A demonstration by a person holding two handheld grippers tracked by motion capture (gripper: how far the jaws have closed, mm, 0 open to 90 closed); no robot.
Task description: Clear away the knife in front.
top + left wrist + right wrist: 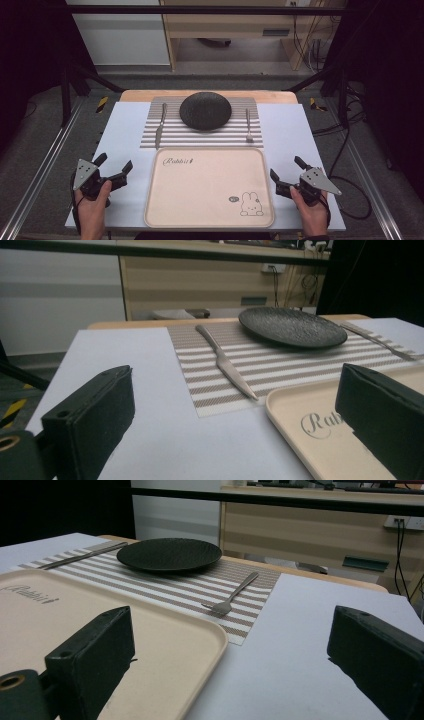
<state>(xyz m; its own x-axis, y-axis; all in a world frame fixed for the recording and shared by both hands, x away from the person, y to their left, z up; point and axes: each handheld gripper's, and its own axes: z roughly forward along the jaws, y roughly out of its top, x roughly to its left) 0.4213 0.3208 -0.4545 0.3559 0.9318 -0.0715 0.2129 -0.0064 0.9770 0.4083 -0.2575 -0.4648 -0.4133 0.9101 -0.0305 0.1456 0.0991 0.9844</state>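
While both hands rest at the near edge of the white table (125,130), a beige tray (200,210) lies flat between them, bare except for the printed word "Rabbit" and a small rabbit drawing at its near right corner. The left gripper (114,168) sits just left of the tray with its jaws spread wide and nothing between them; its own view looks past the two black jaws to the tray's corner (300,410). The right gripper (286,172) sits just right of the tray, jaws likewise wide apart and empty.

Beyond the tray, touching its far edge, lies a striped placemat (172,132). On the mat a dark round plate (205,110) sits at the far middle. A knife (160,127) lies left of the plate, blade toward the tray, and a fork (248,126) lies right of it, tines toward the tray. Both pieces of cutlery are apart from the plate. In the left gripper view the knife (226,364) runs lengthwise across the stripes, and the right gripper view shows the fork (231,596) near the mat's edge.
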